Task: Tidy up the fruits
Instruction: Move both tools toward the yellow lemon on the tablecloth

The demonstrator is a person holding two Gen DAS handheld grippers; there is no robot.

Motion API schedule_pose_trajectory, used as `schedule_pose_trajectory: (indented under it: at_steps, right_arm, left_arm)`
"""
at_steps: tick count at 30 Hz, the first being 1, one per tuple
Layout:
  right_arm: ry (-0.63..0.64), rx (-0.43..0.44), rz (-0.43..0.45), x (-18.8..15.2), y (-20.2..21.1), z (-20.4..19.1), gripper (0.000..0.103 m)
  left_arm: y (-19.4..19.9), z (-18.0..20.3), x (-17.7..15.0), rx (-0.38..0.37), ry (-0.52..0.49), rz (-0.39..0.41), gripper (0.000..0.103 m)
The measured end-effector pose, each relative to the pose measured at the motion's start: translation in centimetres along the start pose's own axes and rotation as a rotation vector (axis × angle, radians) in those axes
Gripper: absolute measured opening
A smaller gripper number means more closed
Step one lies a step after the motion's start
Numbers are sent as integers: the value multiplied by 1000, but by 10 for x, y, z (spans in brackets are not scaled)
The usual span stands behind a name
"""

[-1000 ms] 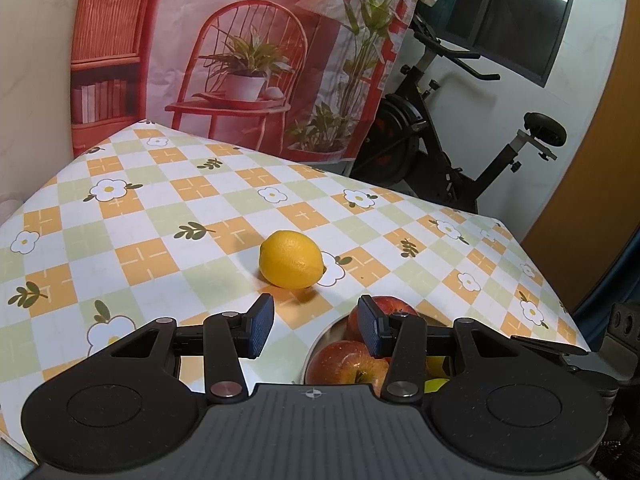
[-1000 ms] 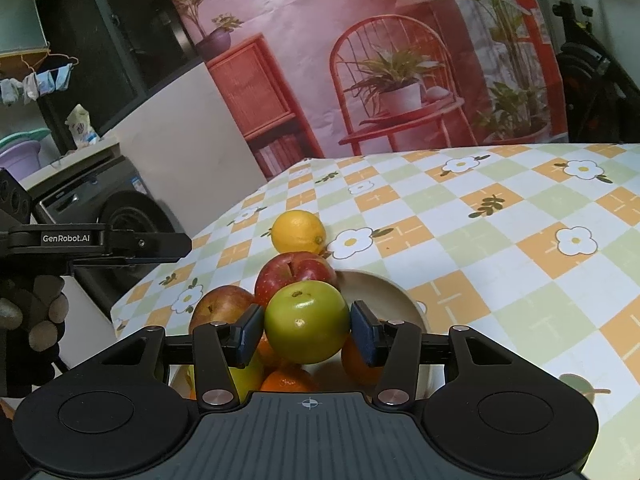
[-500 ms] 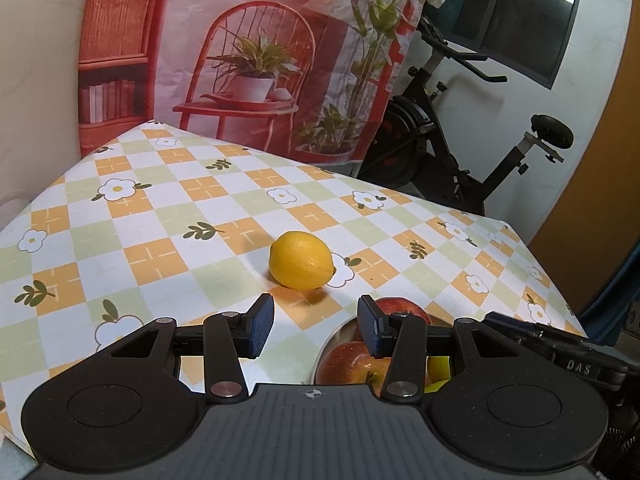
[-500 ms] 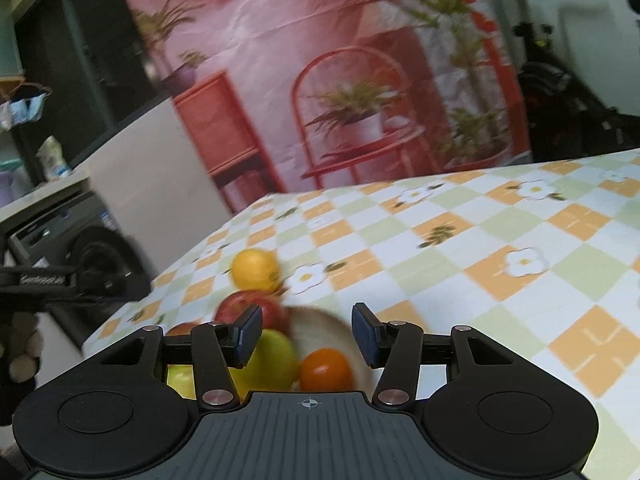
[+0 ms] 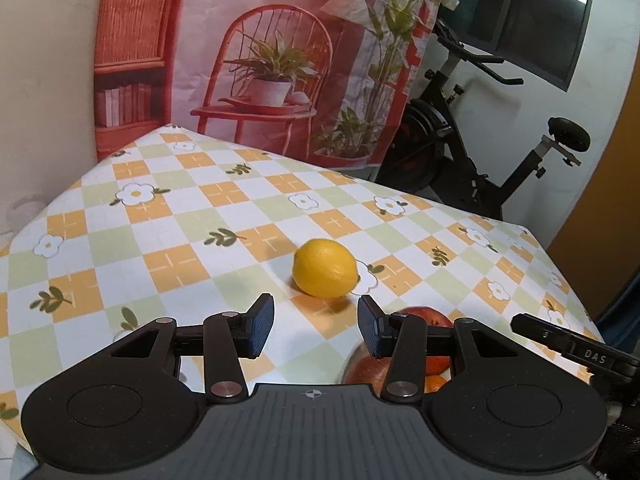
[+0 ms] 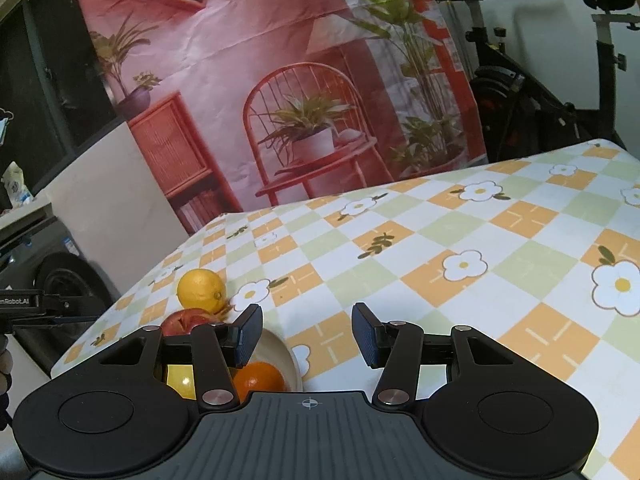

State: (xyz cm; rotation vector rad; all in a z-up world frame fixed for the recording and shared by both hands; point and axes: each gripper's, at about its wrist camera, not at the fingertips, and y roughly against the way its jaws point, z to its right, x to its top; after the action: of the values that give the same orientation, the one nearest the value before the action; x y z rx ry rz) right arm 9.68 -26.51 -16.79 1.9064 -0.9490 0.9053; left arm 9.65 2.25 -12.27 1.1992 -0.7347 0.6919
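Observation:
A yellow lemon [image 5: 325, 268] lies loose on the checked tablecloth, just beyond the bowl [image 6: 286, 354]. The cream bowl holds red apples [image 5: 424, 316], an orange [image 6: 258, 378] and a yellow-green fruit [image 6: 180, 380], partly hidden by the gripper bodies. My left gripper [image 5: 316, 326] hovers open and empty just short of the lemon [image 6: 201, 291]. My right gripper [image 6: 307, 334] is open with nothing between its fingers, over bare cloth to the right of the bowl. Each gripper shows at the edge of the other's view: the right gripper [image 5: 576, 350] and the left gripper [image 6: 32, 304].
The flowered tablecloth [image 6: 460, 240] stretches back and to the right. A printed backdrop [image 5: 272, 60] hangs behind the table, with an exercise bike [image 5: 480, 152] beside it. The table's edge runs close by the bowl on the left in the right wrist view.
The green apple that sat between the right gripper's fingers is no longer there. The right gripper has swung to the right, off the fruit pile. The left gripper has hardly moved.

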Motion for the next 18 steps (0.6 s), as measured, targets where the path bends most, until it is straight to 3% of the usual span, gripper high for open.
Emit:
schedule_pose_trajectory:
  at_steps: [8,18]
  right_arm:
    - [21,-27,-2,21,-6,-10,47]
    - [197,-13,-94,65,-39,-53,47]
  left_arm:
    - [-1,-10,24,47,-48,31,49]
    - [-15,-37,61,57,-64,42,49]
